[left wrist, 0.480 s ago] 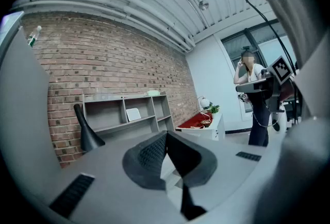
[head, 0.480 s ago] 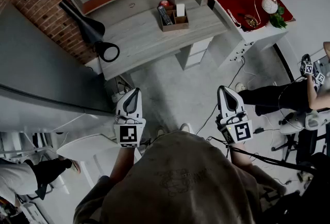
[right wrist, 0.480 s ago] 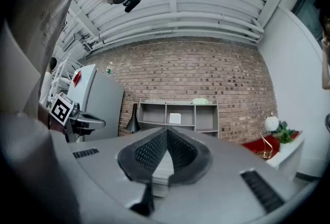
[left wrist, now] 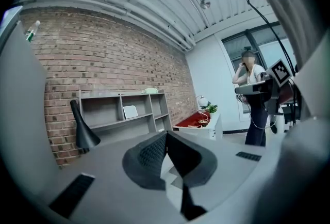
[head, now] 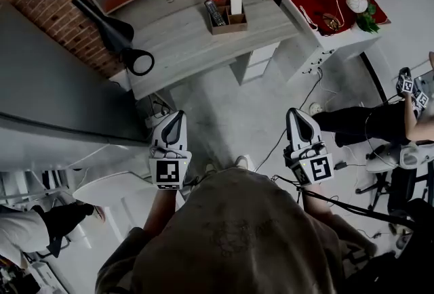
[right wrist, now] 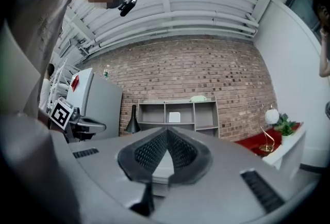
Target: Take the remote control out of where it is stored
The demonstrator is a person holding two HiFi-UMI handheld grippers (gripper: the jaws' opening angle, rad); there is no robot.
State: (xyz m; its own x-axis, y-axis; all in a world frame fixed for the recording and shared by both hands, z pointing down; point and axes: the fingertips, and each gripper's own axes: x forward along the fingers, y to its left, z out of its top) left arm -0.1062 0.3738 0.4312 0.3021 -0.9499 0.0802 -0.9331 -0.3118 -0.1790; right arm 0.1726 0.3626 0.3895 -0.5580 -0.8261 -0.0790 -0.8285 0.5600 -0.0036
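Observation:
The dark remote control [head: 214, 13] stands in a small brown box [head: 229, 24] on the grey desk [head: 190, 49], far ahead of me in the head view. My left gripper [head: 171, 122] and right gripper [head: 298, 118] are held level near my body, well short of the desk. Both are shut, jaw tips together, with nothing between them. In the left gripper view the left gripper [left wrist: 166, 134] points toward the shelf unit [left wrist: 124, 112]. The right gripper [right wrist: 166, 131] faces the same shelf unit [right wrist: 178, 113]. The remote is not visible in either gripper view.
A black cone lamp [head: 115, 38] leans over the desk's left end. A white side table with a red top [head: 329, 11] holds a plant and a lamp. A seated person [head: 380, 123] is at the right, a grey cabinet [head: 47, 89] at the left.
The desk and box have shifted slightly up and left in the head view. Both grippers stay shut and in nearly the same place.

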